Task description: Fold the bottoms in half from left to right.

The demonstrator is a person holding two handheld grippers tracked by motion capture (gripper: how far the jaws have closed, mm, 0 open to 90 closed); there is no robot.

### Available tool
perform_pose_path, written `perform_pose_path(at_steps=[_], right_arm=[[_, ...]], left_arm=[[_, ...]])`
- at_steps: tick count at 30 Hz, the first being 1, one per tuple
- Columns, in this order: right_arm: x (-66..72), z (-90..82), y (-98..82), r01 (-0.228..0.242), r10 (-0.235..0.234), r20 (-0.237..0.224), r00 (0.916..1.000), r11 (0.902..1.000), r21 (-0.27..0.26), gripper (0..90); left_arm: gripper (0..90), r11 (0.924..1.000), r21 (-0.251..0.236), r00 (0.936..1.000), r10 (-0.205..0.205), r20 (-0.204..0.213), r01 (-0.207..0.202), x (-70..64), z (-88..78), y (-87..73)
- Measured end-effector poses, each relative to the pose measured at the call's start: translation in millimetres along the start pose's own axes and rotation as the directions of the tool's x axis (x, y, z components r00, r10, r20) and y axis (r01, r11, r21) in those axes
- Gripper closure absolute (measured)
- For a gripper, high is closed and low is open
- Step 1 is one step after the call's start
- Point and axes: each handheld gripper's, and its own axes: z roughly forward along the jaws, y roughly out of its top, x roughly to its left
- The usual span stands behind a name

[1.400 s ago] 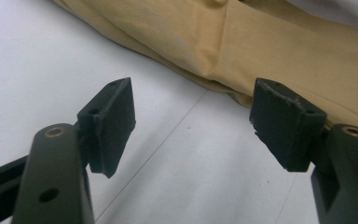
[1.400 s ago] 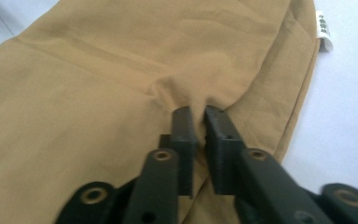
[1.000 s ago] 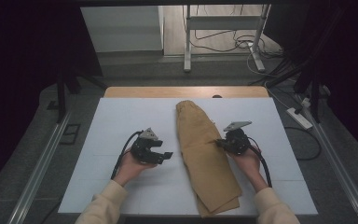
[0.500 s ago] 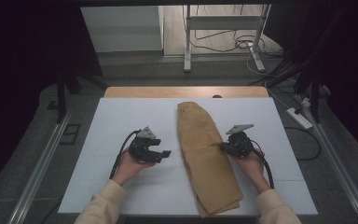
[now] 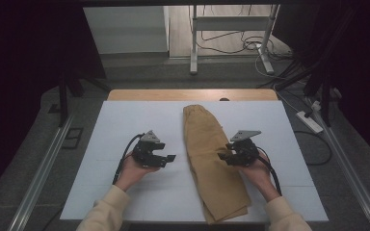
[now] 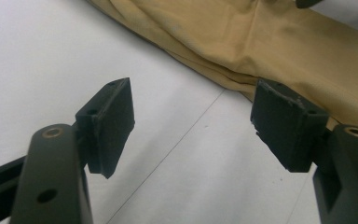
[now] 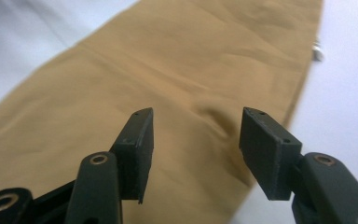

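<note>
Item: tan trousers (image 5: 212, 159), folded lengthwise, mid-table on white sheet (image 5: 125, 125); right gripper (image 5: 225, 157) jaws just opened, nothing pinched, over right edge; left gripper (image 5: 169, 159) open, empty, just left – next grab: approach low, bite both layers near edge

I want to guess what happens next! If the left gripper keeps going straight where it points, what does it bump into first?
Probably the tan trousers. The left gripper points, jaws open, across bare white table toward their near edge.
</note>
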Motion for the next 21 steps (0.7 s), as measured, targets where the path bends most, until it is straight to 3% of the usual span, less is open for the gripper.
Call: perform_pose_path(at_steps=[10,21], right_arm=[[18.2,-0.1,3.1,0.021,-0.020,-0.074,0.9970,0.9997,0.013,41.8],[41.9,3.7,9.4,0.061,-0.057,-0.144,0.9880,0.9978,0.025,39.3]], left_arm=[[29.0,1.0000,0.001,1.0000,-0.007,-0.003,0.007,3.2,-1.3,-1.2],[28.9,0.9999,0.003,0.9999,-0.013,-0.003,0.013,4.9,-2.2,-2.0]])
